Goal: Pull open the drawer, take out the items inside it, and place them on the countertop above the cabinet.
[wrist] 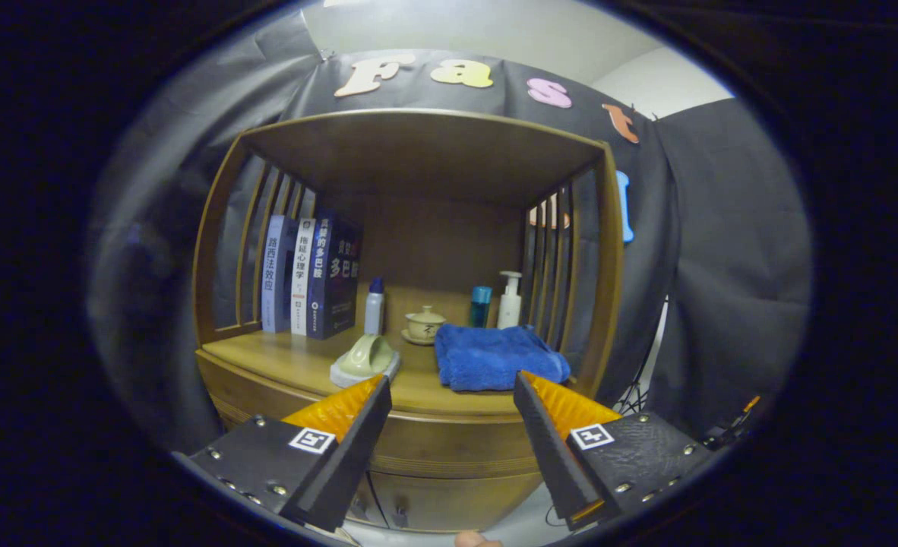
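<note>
Drawer (449, 444) sits in the wooden cabinet's front, just under the countertop edge, and looks flush and closed. It shows between and just beyond the gripper (453, 399) fingers. Nothing inside it can be seen. No handle clearly visible on the drawer face; small knobs (399, 515) show lower down on the doors beneath.

Gripper fingers are spread wide apart, holding nothing, hanging in front of the cabinet at about countertop height. Probably held back and centred like this to keep the whole cabinet front in view.

Countertop (282, 357) already carries a folded blue towel (494, 355) near the front right, and a pale green holder on a white base (365, 358) at front centre-left. Behind those are a small lidded tea cup on a saucer (424, 324), a white bottle with a blue cap (374, 305), a teal bottle (481, 305) and a white pump bottle (509, 300). Three books (308, 277) stand upright at far left against the slatted side, likely propped there so they don't fall.

Closed drawer with goods on top fits either stage: drawer yet to be emptied, or items already up there and the drawer shut again. Can't tell which of the countertop things, if any, came from it.
</note>
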### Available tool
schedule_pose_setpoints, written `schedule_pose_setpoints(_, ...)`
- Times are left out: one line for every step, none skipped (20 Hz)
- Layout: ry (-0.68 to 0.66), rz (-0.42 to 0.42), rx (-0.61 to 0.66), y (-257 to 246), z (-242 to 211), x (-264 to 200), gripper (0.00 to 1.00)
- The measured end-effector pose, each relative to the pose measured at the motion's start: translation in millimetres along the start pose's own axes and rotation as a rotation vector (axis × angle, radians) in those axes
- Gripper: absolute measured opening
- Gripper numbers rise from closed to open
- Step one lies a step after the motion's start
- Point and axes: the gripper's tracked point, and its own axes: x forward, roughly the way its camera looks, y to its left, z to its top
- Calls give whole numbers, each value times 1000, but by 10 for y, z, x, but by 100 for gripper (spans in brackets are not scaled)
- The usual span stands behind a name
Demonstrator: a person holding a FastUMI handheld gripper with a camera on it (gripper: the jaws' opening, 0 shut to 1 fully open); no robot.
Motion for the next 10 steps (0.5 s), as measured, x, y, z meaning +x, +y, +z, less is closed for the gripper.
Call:
schedule_pose_setpoints(-17,4,10,-53,56,-31,97)
schedule_pose_setpoints(-31,3,20,-119,91,-53,97)
schedule_pose_setpoints(-38,-6,24,-203,114,-75,97)
schedule_pose_setpoints(-48,-8,27,-275,138,-95,97)
schedule_pose_setpoints(-62,1,34,-314,162,-108,97)
schedule_pose_setpoints(-78,14,46,-356,185,-111,97)
schedule_pose_setpoints(-87,22,61,-428,200,-109,97)
schedule_pose_setpoints(-87,28,71,-520,191,-92,97)
schedule_pose_setpoints(-87,42,79,-600,182,-66,97)
schedule_pose_setpoints(-87,63,93,-664,172,-21,97)
